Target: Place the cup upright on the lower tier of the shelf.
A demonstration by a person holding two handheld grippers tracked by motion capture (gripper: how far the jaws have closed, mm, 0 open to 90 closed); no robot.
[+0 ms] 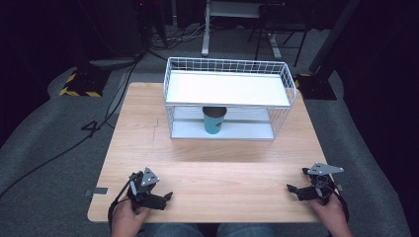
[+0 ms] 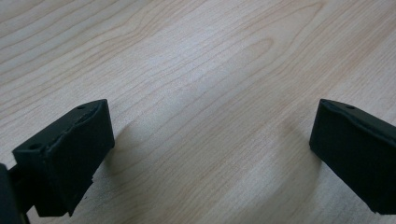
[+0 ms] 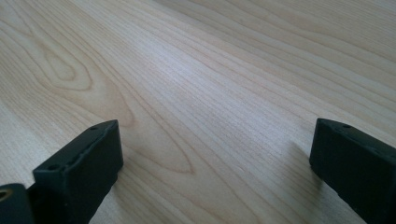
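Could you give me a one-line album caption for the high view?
Two hand-held grippers, left and right, rest open on a light wooden table facing a teal paper cup inside a white wire shelf rack.

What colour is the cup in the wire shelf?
The cup is teal with a dark rim, seen best in the high view.

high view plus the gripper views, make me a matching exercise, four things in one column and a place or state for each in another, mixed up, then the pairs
Things:
1. teal cup
2. wire rack
3. left gripper
4. right gripper

Places or states:
A. near edge of the wooden table, at the left, open with bare wood between its jaws
B. stands upright on the lower shelf
C. far half of the table, white top shelf bare
D. near edge of the table, at the right, open with bare wood between its jaws

Pairs: 1-B, 2-C, 3-A, 4-D
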